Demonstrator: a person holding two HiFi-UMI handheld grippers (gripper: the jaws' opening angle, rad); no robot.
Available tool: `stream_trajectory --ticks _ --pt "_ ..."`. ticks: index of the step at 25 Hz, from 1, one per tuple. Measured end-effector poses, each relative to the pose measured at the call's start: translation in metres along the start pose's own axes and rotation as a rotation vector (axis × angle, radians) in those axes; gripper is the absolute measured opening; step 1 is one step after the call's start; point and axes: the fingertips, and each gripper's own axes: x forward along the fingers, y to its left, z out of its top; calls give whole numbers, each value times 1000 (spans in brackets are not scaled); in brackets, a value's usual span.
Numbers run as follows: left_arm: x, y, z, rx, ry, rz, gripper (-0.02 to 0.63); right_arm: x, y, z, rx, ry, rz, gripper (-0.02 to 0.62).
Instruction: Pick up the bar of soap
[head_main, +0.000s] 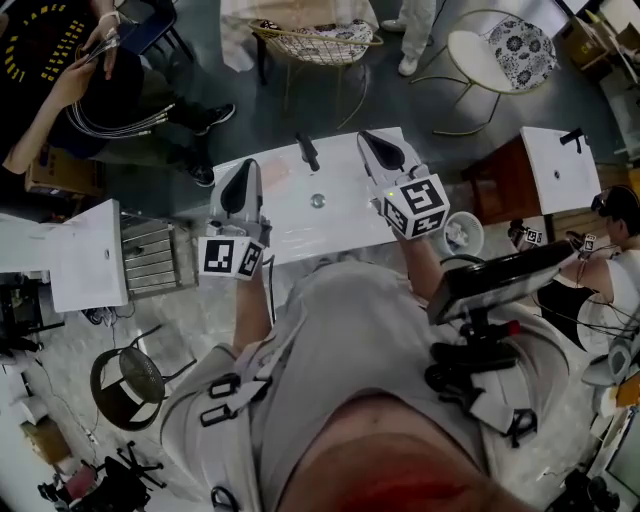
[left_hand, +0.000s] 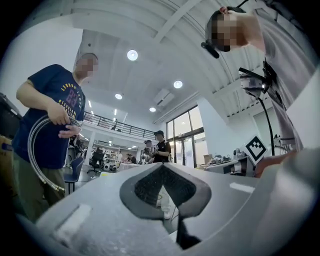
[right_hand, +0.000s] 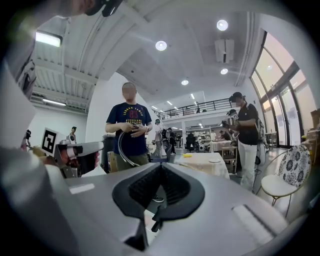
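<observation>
Left tool, jaws closed on nothing, hangs over the white worktop. What looks like the bar of soap, a pale pinkish patch, lies just right of it. Right tool is likewise closed and empty. Unopened jaws would merely shove the soap.

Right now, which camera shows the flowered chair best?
Head view: the flowered chair shows nearly whole from above, at the top right, seat and back both clear. The right gripper view catches it small and from the side, at the right edge. The left gripper view does not show it.
</observation>
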Motion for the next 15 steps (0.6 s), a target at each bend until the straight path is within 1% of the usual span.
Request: stream_trajectory --ticks 5,9,15 --pt "2 -15 -4 -29 11 -40 -2 -5 2 3 -10 -2 5 2" --pt "3 -22 0 -47 5 -55 -2 -9 3 5 -14 0 13 2" --pt "8 -10 -6 -66 8 -60 -3 5 4 0 -13 15 16 2"
